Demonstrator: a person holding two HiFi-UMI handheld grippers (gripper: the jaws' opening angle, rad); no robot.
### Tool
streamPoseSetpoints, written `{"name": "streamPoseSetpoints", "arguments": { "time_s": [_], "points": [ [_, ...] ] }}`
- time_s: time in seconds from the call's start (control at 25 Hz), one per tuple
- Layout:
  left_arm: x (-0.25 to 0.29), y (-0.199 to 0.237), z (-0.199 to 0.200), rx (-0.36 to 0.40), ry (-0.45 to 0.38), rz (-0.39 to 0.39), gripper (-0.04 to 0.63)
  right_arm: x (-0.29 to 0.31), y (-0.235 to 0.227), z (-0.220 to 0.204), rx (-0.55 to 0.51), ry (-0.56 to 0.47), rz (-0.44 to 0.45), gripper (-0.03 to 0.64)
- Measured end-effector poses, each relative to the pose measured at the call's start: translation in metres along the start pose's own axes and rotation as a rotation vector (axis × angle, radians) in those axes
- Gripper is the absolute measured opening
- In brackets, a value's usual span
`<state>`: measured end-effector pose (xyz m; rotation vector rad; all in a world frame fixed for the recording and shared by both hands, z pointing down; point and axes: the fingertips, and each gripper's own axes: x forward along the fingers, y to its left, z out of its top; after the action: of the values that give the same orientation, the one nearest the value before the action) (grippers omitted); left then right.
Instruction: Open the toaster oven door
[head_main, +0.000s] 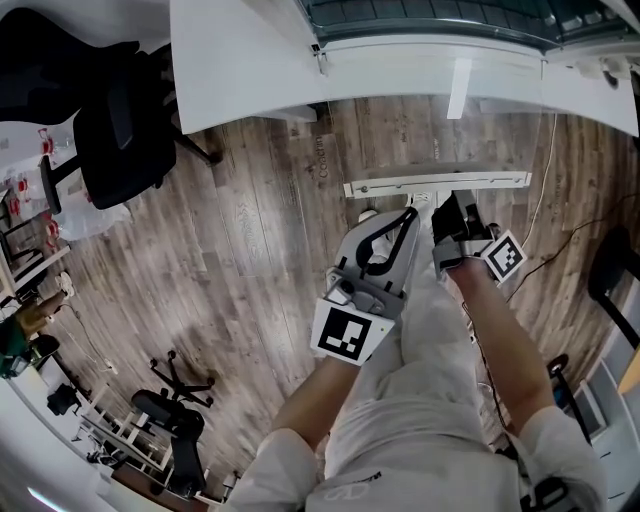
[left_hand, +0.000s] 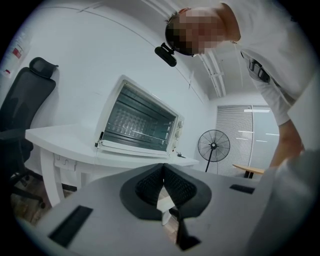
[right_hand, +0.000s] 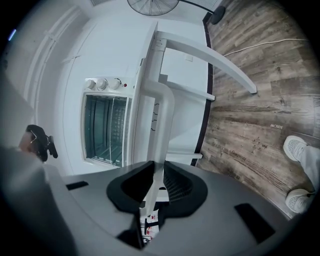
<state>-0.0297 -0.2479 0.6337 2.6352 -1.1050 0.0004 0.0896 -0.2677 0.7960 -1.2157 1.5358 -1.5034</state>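
Left gripper (left_hand: 162, 169) has its jaws pressed together at the tips with nothing between them; right gripper (right_hand: 156, 175), just beside it, has its jaws spread a little, and only the far-off table leg shows through the gap; I hold both low, in front of my legs. Ahead of them and higher up, well apart from either, the toaster oven (left_hand: 140, 122) sits on the white table (left_hand: 60, 140), its glass door (right_hand: 105, 130) shut, its knobs (right_hand: 102, 84) in a column beside the glass. I judge the task not yet begun: no jaw is near the door. I expect the door to be stiff and fairly light, swinging on a hinge along one long edge, most likely the lower one; the glass is fragile and slick, so I would not press on it. A pale bar runs along the door's edge, but from down here I cannot tell whether it is the handle; I would grip the handle mid-span with the right jaws and pull gently, since the oven itself looks light enough to slide on the smooth tabletop.
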Motion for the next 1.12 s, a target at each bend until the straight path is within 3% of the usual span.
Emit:
{"name": "streamPoseSetpoints", "arguments": {
  "time_s": [0.24, 0.44, 0.6, 0.76, 0.96, 1.12],
  "points": [
    [-0.019, 0.015, -0.001, -0.018, 0.003, 0.018, 0.008, 0.009, -0.001, -0.019, 0.041, -0.005, 0.006, 0.074],
    [-0.031, 0.008, 0.005, -0.031, 0.013, 0.021, 0.008, -0.023, -0.010, -0.040, 0.110, 0.054, -0.071, 0.043],
    [-0.043, 0.001, 0.019, -0.036, 0.010, 0.011, 0.008, -0.064, 0.005, -0.043, 0.064, 0.064, -0.104, 0.020],
    [-0.054, -0.006, 0.038, -0.020, 0.020, -0.006, 0.008, -0.088, 0.060, -0.040, -0.151, 0.115, -0.090, 0.018],
    [-0.059, -0.020, 0.070, -0.017, -0.008, -0.024, 0.008, -0.101, 0.152, -0.035, -0.666, 0.175, -0.034, 0.017],
    [-0.059, -0.034, 0.091, -0.015, -0.027, -0.026, 0.008, -0.116, 0.223, -0.022, -1.002, 0.111, -0.005, 0.018]
  ]
}}
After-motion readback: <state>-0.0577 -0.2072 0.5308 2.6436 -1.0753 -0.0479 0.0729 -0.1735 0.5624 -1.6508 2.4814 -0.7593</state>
